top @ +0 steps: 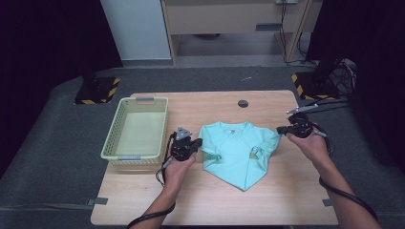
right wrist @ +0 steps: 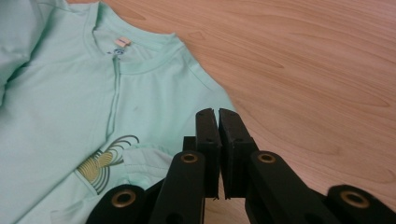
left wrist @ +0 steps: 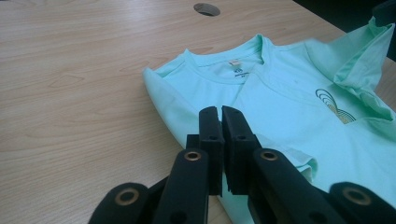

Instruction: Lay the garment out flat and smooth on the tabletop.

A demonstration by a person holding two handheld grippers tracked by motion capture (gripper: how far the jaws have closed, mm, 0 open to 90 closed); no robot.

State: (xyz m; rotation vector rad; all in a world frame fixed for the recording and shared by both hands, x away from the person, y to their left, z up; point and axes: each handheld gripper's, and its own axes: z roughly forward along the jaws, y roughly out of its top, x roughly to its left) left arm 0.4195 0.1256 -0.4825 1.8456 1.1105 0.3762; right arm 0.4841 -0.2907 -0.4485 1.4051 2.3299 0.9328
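A mint-green t-shirt (top: 234, 152) lies partly folded in the middle of the wooden table (top: 286, 200), collar toward the far side. Its small gold print (left wrist: 334, 105) faces up. My left gripper (top: 199, 142) is at the shirt's left edge, jaws shut together (left wrist: 220, 112) where the hem runs under them. At the right edge, my right gripper (top: 281, 130) is shut too (right wrist: 217, 114), and the shirt's border meets its tips. In the left gripper view the right sleeve (left wrist: 359, 51) stands lifted off the table toward the right gripper (left wrist: 385, 11).
A pale yellow plastic basket (top: 111, 133) stands on the table's left side, next to my left hand. A round cable hole (top: 243, 103) sits near the far edge. Dark floor, stands and cables surround the table.
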